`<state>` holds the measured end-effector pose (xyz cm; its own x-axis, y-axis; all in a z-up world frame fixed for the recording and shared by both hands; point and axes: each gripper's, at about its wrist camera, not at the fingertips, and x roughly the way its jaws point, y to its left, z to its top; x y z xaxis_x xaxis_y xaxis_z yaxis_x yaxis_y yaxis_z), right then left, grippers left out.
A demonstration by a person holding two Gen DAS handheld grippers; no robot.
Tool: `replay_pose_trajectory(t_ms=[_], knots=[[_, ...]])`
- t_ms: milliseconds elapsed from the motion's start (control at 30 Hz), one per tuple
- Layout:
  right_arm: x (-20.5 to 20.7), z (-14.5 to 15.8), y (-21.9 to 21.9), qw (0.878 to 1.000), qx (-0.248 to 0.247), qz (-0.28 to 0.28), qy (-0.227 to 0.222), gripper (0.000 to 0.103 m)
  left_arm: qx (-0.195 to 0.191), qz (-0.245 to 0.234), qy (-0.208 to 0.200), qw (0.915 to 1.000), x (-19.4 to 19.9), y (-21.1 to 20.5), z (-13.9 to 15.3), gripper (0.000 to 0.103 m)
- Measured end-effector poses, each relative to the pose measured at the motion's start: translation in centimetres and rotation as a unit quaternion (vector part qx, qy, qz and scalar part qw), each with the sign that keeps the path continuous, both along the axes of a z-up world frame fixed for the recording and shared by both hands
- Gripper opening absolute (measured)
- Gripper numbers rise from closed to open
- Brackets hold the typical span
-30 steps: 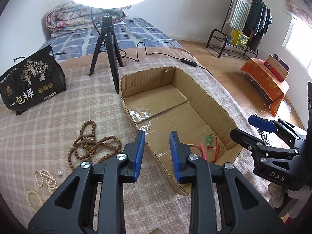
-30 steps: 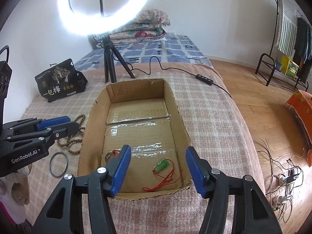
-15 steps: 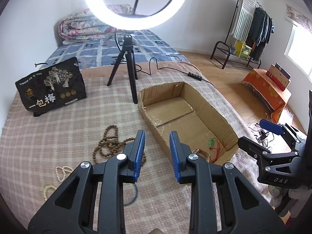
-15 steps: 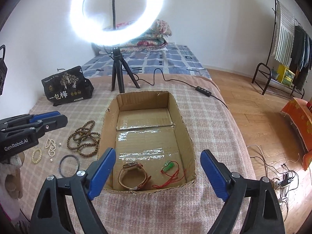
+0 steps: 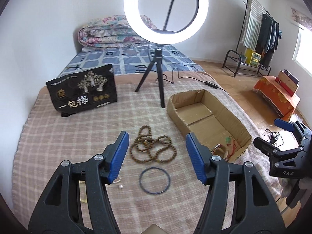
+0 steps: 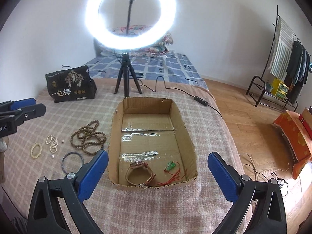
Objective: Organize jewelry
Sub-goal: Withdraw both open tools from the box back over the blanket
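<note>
Left wrist view, left hand-held gripper (image 5: 157, 158) opening, empty, above brown bead necklace (image 5: 153, 148)

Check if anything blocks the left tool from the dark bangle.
Nothing visible does. The bangle lies alone on the blanket, just below the open, empty left tool, whose jaws are opening; the beads lie beyond it.

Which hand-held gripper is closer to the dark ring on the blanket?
Left. The left hand-held gripper hangs right above the dark ring, jaws opening, empty. The right hand-held gripper is off beside it, over the cardboard box.
</note>
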<state>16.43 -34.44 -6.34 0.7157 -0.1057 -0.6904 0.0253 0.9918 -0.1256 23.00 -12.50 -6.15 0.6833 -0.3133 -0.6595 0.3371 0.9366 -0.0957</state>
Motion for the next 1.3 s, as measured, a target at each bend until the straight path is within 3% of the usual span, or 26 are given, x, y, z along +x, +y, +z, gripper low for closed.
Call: replay_pose_trajectory(t_ms=[267, 700, 1300], knots=[[0.2, 0.4, 2.9, 0.999, 0.014, 0.047, -0.005, 0.103, 0.005, 0.033, 0.009, 0.9994, -0.8, 6.3, -0.9, 0.062], [2.9, -0.5, 7.2, 0.993, 0.033, 0.108, 0.029, 0.102, 0.008, 0.098, 0.031, 0.9947, -2.3, 16.1, -3.1, 0.062], [8.5, -4.8, 11.6, 0.981, 0.054, 0.146, 0.115, 0.089, 0.002, 0.102, 0.111, 0.9886, -1.6, 18.8, -9.8, 0.062]])
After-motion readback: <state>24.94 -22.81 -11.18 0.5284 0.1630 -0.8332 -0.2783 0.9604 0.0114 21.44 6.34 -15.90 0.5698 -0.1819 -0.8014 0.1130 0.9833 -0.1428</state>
